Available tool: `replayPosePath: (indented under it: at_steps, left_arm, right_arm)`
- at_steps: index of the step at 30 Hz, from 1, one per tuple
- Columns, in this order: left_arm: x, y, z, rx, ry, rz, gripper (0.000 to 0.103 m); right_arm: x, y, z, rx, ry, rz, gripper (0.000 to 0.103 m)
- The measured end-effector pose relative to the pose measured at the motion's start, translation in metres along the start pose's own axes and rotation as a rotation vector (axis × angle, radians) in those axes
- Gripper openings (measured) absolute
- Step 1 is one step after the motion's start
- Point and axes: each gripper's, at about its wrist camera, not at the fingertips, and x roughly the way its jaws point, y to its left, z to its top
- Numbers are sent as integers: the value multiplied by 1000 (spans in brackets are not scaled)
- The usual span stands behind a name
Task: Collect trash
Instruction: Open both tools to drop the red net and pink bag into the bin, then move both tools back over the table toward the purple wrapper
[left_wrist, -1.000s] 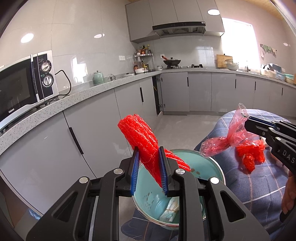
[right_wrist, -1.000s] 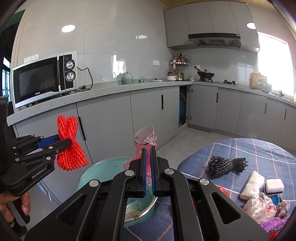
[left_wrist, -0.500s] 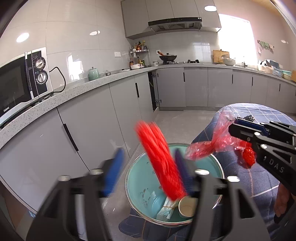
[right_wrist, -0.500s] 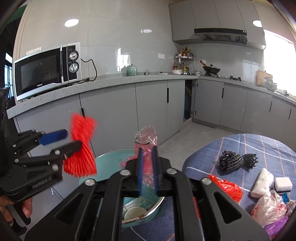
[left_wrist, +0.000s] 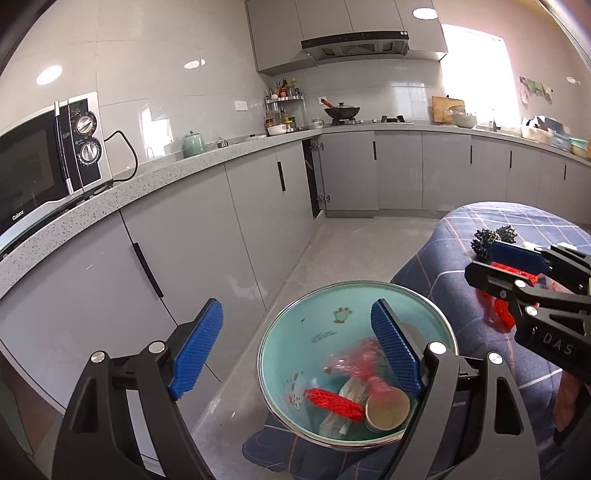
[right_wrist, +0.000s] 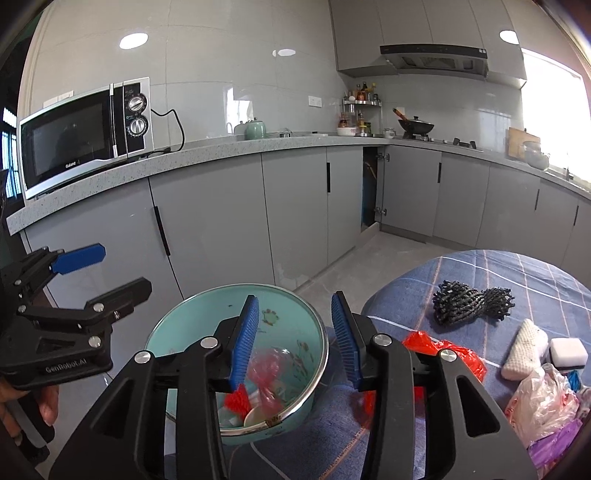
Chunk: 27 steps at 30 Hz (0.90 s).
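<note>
Left wrist view: the left gripper (left_wrist: 297, 347) has just been opening, jaws wide and empty; the red net (left_wrist: 334, 403) lies in the teal basin (left_wrist: 295, 325).

Right wrist view: the right gripper (right_wrist: 295, 338) (also just opening) holds nothing, the pink bag (right_wrist: 267, 373) blurred inside that basin.

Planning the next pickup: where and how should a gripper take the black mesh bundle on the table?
Grip the black mesh bundle at its pinched waist between the two puffed ends, probably from above, with the fingers straddling its narrow middle. It lies flat on the tablecloth, clear of other trash.
</note>
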Motion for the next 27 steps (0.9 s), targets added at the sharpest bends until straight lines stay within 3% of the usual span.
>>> replayPosePath:
  at_steps: [14, 27]
  left_arm:
    - [-7, -18, 0, 26, -8, -39, 84]
    - [-21, -88, -2, 114, -23, -145, 87]
  right_arm:
    - [-42, -19, -1, -5, -32, -75, 49]
    - [-128, -81, -30, 17, -54, -245, 57]
